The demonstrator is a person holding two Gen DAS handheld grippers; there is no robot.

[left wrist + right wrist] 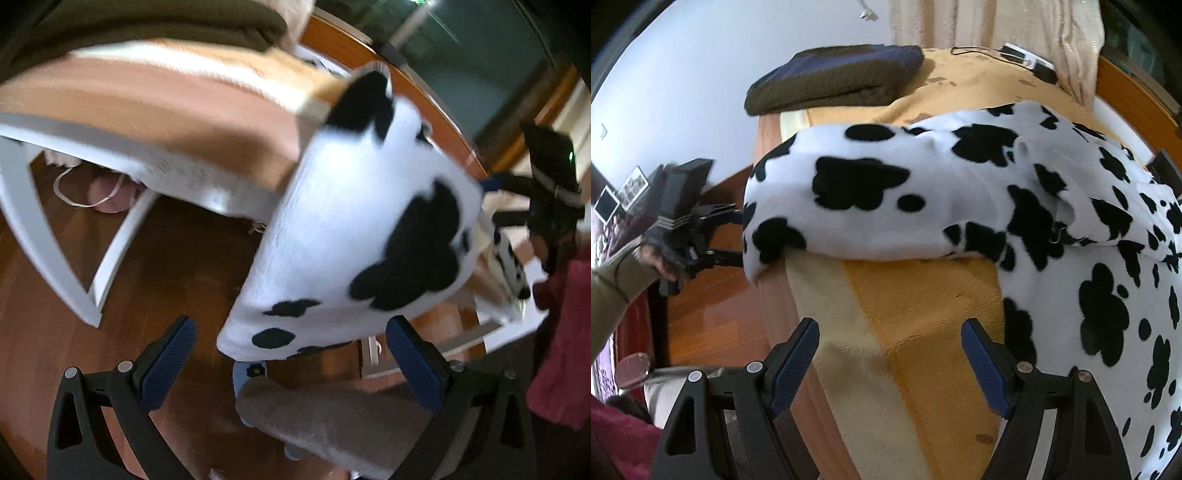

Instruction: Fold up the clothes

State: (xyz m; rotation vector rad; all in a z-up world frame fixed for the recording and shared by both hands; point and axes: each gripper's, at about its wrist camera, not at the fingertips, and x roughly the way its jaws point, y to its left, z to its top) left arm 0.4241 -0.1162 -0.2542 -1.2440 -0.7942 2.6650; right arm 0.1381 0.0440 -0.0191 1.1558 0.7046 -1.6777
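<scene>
A fluffy white fleece garment (960,192) with black cow patches lies draped over the yellow towelling cover (908,325) of the bed, just ahead of the right gripper (890,354), whose blue ribbed pads stand wide apart, empty. The left gripper (291,354) is likewise spread, holding nothing, below the garment's hanging end.

- A home bedroom: bed (916,314) under a yellow blanket (960,85)
- Cream curtains (979,26) by the window, wooden floor (166,258)
- Folded dark knitwear (834,77) lying on the bed
</scene>
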